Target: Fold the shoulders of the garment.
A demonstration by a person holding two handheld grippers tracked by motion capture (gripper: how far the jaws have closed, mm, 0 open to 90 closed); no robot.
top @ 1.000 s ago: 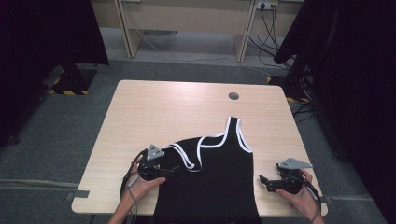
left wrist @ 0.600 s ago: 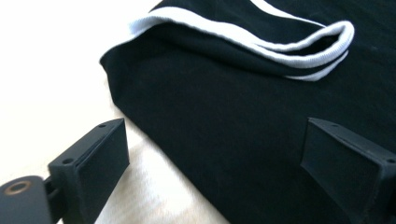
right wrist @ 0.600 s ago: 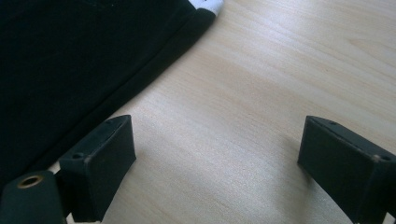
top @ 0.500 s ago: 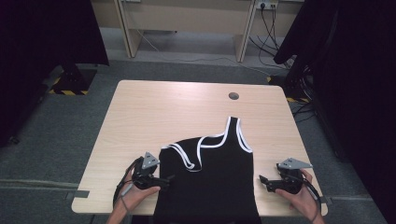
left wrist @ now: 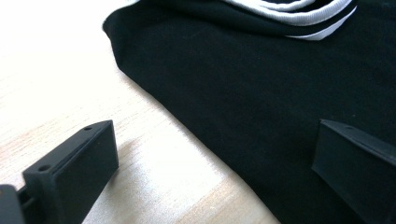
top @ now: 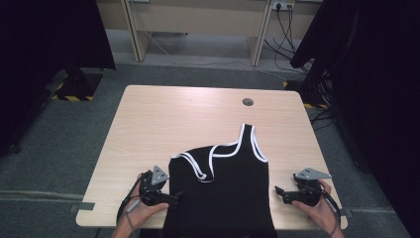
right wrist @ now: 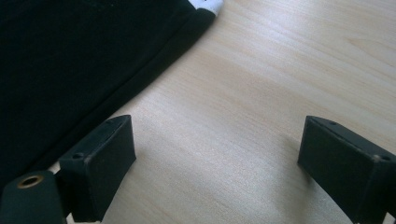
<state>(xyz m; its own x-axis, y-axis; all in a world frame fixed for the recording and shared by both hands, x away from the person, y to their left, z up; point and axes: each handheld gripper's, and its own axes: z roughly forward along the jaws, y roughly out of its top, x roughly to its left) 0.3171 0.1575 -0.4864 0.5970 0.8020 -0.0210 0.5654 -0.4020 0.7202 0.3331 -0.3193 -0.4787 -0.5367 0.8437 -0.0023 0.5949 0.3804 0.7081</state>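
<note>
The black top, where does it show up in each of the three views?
High view: black top at the near middle of the table.
Left gripper view: it covers the upper right.
Right gripper view: it covers the upper left.
Shared landmark: its white trim.

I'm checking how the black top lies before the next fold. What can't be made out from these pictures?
- Black tank top: its lower end is cut off by the bottom edge of the high view, so the hem can't be seen.
- Folded strap: what lies beneath it is covered by the cloth.
- Left gripper: in the left gripper view, whether the right-hand jaw touches the cloth can't be told.
- Table: its near edge is covered by the top and hands.
</note>
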